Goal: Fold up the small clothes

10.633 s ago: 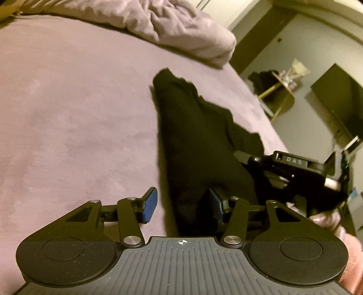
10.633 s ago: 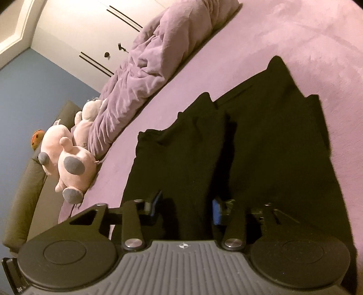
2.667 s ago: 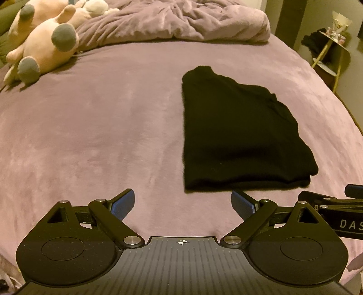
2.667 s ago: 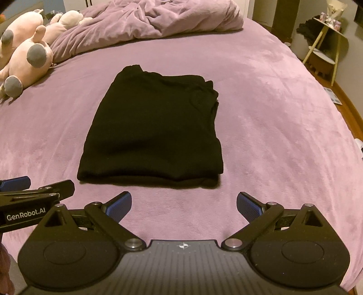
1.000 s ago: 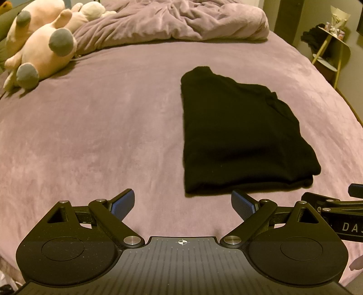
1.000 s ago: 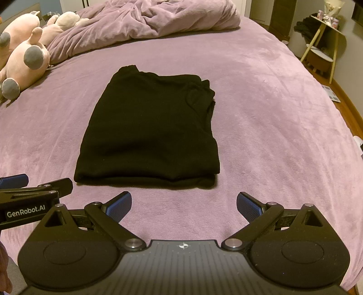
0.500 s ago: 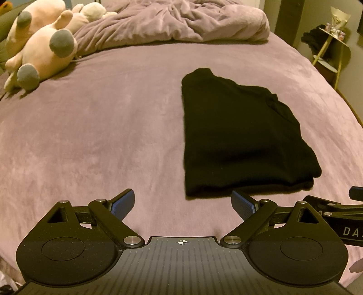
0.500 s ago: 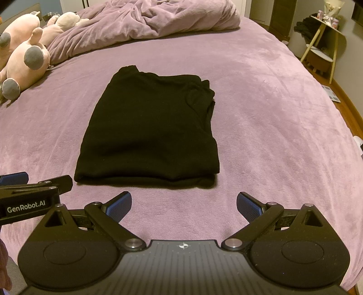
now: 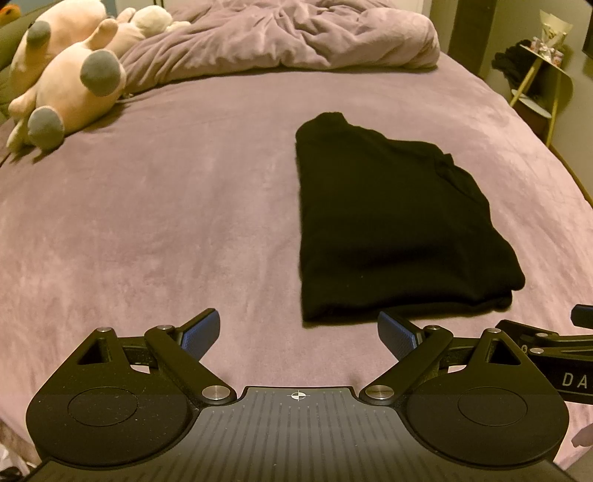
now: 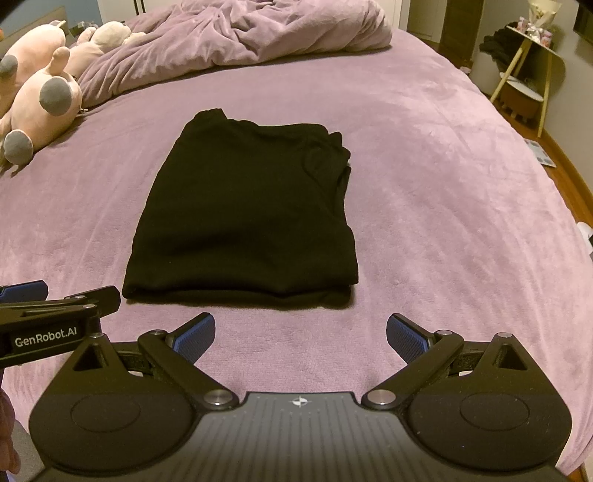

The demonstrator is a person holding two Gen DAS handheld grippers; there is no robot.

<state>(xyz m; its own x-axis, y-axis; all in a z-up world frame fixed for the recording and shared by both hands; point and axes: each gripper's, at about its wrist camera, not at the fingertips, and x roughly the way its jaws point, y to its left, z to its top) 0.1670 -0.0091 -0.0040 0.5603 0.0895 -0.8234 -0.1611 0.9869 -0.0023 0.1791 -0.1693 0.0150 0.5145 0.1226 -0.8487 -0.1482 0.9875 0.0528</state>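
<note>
Claws came first: the left claw [image 9: 298,330] sat at the bottom of its view with its blue fingers [image 9: 202,330] spread wide apart, holding nothing. The right claw [image 10: 300,332] was spread wide and empty too. Just past them, the folded black cloth [image 10: 244,218] lay flat on the purple bed [image 10: 444,207], in the middle of the right view. Pink stuffed toys [image 10: 40,100] rested at the upper left, beside the bunched-up blanket [image 10: 259,33].
</note>
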